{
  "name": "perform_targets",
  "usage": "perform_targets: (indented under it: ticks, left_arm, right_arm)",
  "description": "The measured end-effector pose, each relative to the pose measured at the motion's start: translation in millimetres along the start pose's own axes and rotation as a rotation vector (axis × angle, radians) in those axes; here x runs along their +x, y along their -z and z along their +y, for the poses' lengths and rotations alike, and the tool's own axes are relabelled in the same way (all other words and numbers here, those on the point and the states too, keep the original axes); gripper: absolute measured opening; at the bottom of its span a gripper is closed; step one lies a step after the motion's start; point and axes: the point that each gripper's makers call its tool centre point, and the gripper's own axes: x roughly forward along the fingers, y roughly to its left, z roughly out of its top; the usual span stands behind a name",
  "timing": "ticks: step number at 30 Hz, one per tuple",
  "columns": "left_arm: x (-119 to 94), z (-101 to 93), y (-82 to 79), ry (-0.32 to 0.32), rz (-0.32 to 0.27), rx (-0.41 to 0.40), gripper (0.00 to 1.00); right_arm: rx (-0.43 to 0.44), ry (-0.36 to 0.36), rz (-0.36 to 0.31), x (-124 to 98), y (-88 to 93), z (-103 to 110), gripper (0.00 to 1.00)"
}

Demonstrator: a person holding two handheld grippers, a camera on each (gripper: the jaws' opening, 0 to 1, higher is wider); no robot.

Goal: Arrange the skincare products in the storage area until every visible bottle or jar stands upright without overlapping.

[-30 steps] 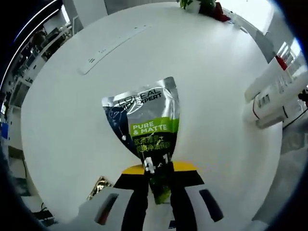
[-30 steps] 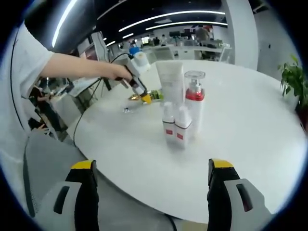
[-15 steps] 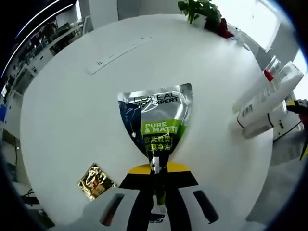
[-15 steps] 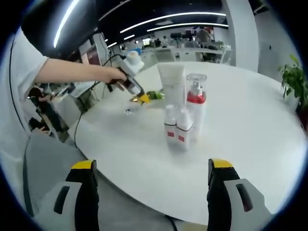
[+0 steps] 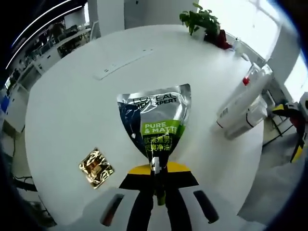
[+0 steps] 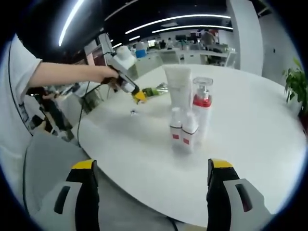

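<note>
Skincare tube (image 5: 155, 118), silver with green PURE & MATTE band, flat crimped end pointing away, pinched at cap end by left hand-held gripper (image 5: 155, 179), jaws closed tight on it, held above white round table (image 5: 72, 106). Gold foil sachet (image 5: 96, 167) lying flat on table just left of jaws. Cluster of white bottles (image 6: 188, 118) standing upright mid-table, one with red collar. Right hand-held gripper (image 6: 149, 180) jaws wide apart, holding nothing, near table edge. Potted plant (image 5: 202, 21) at far edge

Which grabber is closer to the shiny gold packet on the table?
Left. The left gripper sits just beside the gold foil packet while clamping the L'Oreal tube. The right gripper waits open at the table's near edge, beyond the standing bottles.
</note>
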Motion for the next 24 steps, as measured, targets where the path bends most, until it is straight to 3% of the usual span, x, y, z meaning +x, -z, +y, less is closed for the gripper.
perform_targets:
  ticks: [7,19,21,24]
  left_arm:
    - [-16,-6.4,5.6,-0.014,-0.045,-0.037,0.06]
    - [-57,-34.0,19.1,-0.012,-0.135,-0.093,0.06]
    - [-69,-43.7,22.0,-0.012,-0.155,-0.099,0.06]
    - [-72,-51.2,21.5,-0.007,-0.176,-0.101,0.06]
  right_arm:
    - [-0.027,-0.022,0.004,1,-0.6,5,0.93]
    - [-0.044,-0.059,-0.026,1,-9.4,15,0.93]
    - [-0.049,-0.065,-0.032,2,-12.3,17,0.93]
    - [-0.038,-0.087,-0.059,2,-23.4,24,0.93]
